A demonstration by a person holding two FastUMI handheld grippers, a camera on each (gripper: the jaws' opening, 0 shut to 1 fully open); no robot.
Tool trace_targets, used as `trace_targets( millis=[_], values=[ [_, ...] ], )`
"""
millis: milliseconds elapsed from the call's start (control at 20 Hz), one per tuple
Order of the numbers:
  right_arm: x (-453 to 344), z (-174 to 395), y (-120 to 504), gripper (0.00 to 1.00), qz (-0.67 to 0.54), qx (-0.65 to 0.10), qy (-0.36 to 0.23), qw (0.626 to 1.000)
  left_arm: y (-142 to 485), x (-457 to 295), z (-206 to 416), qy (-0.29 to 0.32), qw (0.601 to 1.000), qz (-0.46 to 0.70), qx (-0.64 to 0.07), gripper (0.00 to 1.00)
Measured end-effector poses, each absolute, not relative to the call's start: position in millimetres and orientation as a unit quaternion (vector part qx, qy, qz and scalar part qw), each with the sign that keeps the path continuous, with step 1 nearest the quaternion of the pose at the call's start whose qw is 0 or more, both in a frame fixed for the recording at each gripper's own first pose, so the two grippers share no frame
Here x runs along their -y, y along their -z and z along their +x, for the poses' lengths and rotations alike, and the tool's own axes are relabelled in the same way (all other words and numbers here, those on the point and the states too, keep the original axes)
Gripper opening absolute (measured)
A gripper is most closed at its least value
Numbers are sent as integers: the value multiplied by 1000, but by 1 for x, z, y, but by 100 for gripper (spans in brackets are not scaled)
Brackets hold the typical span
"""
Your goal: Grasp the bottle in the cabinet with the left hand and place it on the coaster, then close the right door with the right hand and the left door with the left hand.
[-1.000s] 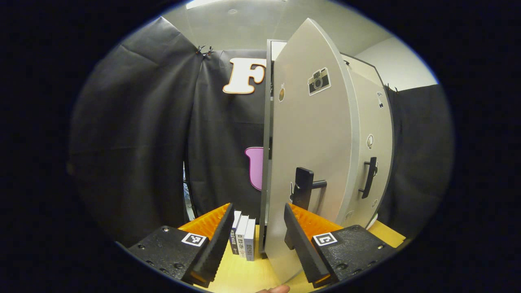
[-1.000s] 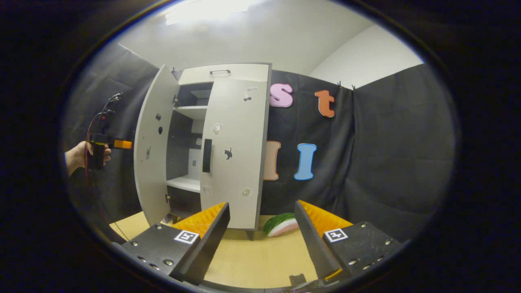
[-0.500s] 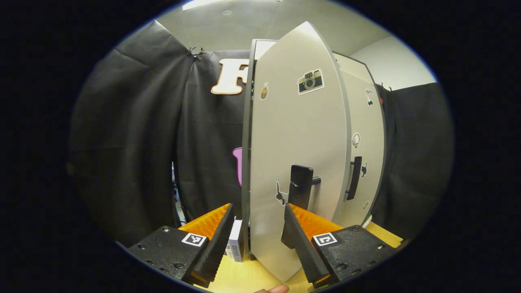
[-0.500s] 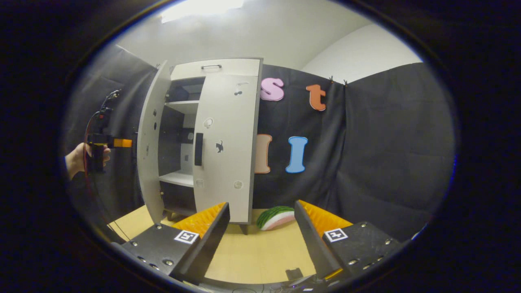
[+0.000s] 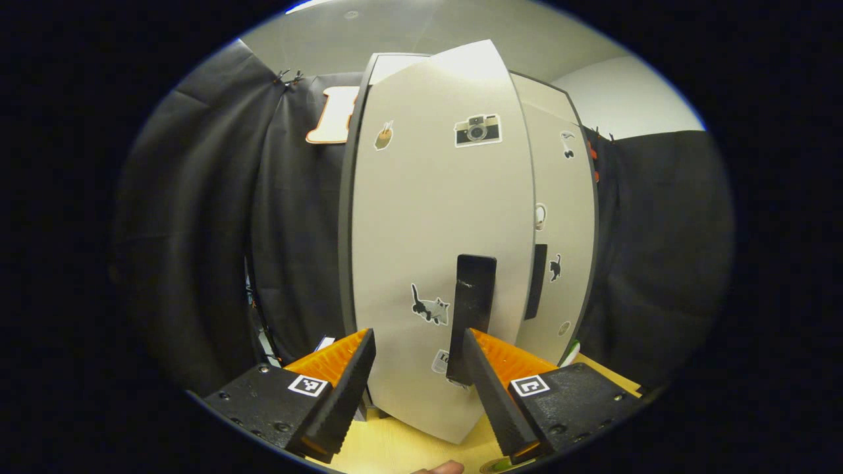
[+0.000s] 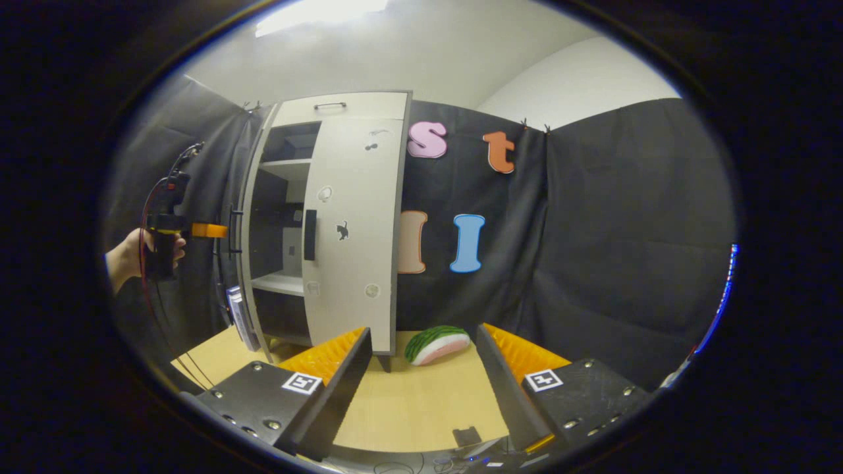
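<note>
The cabinet's left door, pale grey with stickers, stands close in front of my left gripper, swung most of the way in. Its black handle rises just above the tip of one finger. The left gripper is open with nothing between its fingers. The right door lies flat against the cabinet. In the right gripper view the left door shows edge-on, still ajar, with shelves visible behind it. A hand holds the left gripper against its outer side. My right gripper hangs open over the table, away from the cabinet.
A watermelon slice lies on the wooden table beside the cabinet's right foot. Several books stand left of the cabinet. Black cloth walls surround the booth. A fingertip shows at the bottom edge.
The left door has swung inward toward the cabinet, with my left gripper following behind it. The gap into the cabinet has narrowed. The right door stays flat against the cabinet.
</note>
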State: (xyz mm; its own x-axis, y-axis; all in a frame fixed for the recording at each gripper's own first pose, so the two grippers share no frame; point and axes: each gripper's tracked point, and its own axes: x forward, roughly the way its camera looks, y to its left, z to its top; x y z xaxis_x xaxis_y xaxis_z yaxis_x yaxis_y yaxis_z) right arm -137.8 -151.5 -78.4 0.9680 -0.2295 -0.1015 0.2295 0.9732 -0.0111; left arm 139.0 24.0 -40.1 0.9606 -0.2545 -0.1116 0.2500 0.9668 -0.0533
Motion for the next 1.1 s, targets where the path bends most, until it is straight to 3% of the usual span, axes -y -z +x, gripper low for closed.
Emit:
trace_targets(
  millis=[450, 600, 700, 750, 850, 1100],
  values=[
    [141, -136, 66, 96, 1, -36, 99, 994, 38, -13, 104, 135, 989, -34, -52, 86],
    [123, -124, 58, 96, 4, -28, 79, 996, 46, -28, 86, 109, 992, -23, -55, 82],
    [109, -114, 52, 96, 1, -23, 64, 998, 52, -37, 74, 93, 994, -13, -62, 85],
    [100, -109, 50, 96, 0, -22, 57, 998, 53, -37, 66, 94, 994, -10, -63, 82],
    [83, -98, 46, 95, 3, -21, 41, 999, 56, -37, 54, 99, 993, -10, -66, 86],
    [44, -73, 36, 96, 21, -20, 8, 1000, 57, -37, 43, 113, 990, -36, -76, 82]
  ],
)
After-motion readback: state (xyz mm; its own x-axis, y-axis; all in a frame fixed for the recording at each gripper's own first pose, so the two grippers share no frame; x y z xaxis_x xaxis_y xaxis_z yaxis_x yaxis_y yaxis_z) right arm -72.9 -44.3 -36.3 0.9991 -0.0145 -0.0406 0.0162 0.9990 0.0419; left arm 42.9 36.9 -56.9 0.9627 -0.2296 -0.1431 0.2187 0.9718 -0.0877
